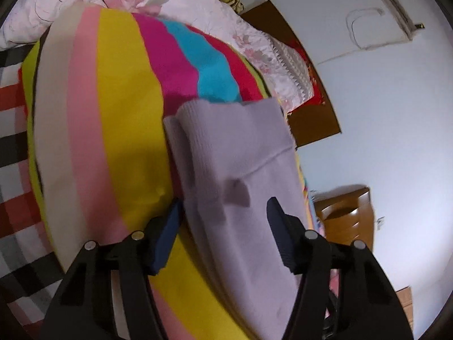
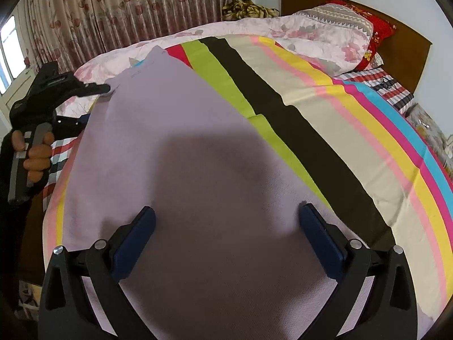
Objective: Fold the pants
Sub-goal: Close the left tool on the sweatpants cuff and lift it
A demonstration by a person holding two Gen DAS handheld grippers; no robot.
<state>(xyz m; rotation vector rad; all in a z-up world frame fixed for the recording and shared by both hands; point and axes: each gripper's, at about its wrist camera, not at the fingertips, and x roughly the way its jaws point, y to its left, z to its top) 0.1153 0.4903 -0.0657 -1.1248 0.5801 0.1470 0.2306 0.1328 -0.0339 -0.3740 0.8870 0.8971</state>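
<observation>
Pants [image 2: 181, 147]: lilac knit, spread on a striped sheet [image 2: 325, 119] over the bed.

Left gripper [image 1: 225, 212]: jaws are set partly apart around a fold of the pants' edge; firm clamping cannot be told.

Right gripper [image 2: 226, 226]: held above the pants, jaws wide apart, nothing gripped.

Floral quilt [image 2: 311, 28]: bunched beyond the sheet.

Pants [image 2: 198, 170] cut off below, perhaps
</observation>
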